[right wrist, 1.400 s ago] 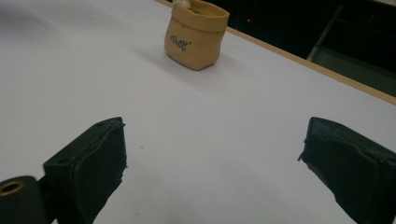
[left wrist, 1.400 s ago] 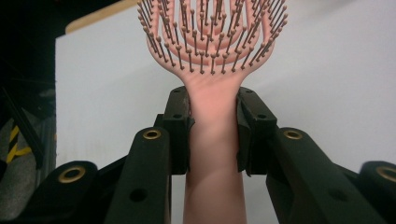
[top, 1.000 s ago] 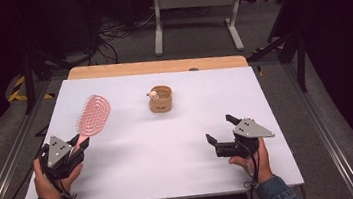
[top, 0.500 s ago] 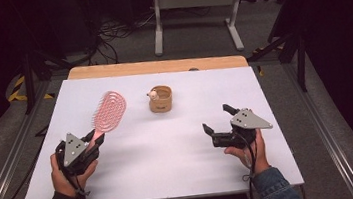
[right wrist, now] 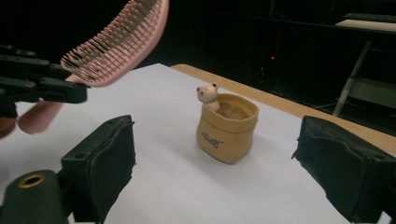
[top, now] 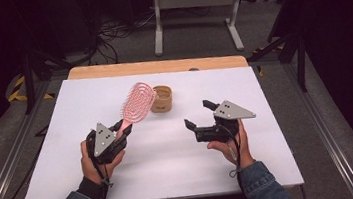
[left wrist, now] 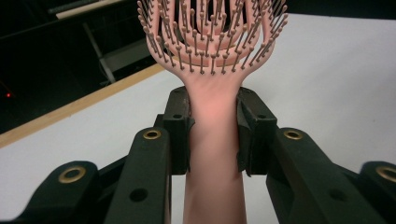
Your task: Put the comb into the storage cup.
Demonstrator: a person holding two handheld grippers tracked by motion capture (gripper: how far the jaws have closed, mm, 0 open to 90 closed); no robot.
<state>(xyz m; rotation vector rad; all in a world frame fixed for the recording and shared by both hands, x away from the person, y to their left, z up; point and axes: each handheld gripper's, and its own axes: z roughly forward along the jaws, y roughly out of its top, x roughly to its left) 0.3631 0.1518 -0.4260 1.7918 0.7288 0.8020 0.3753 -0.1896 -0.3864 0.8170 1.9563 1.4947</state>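
Observation:
A pink hairbrush [top: 137,101] is lifted above the white table [top: 173,175], its bristled head tilted up toward the small tan pouch-shaped cup [top: 162,99]. My left gripper [top: 119,128] is shut on the brush handle [left wrist: 215,140], one pad on each side. My right gripper [top: 199,114] stands open at the centre right and points at the cup [right wrist: 226,128], which has a little bear figure on its rim. Its jaws have just been closing a little, with nothing between them. The brush head [right wrist: 116,42] hangs to the left of the cup in the right gripper view.
A wooden strip [top: 155,66] runs along the table's far edge. Behind it a grey metal stand [top: 194,7] and cables lie on the dark floor. Metal rails [top: 6,169] flank the table on both sides.
My left gripper has carried the brush to the right, toward the cup. The right gripper has moved left and lifted slightly, its jaws a bit narrower.

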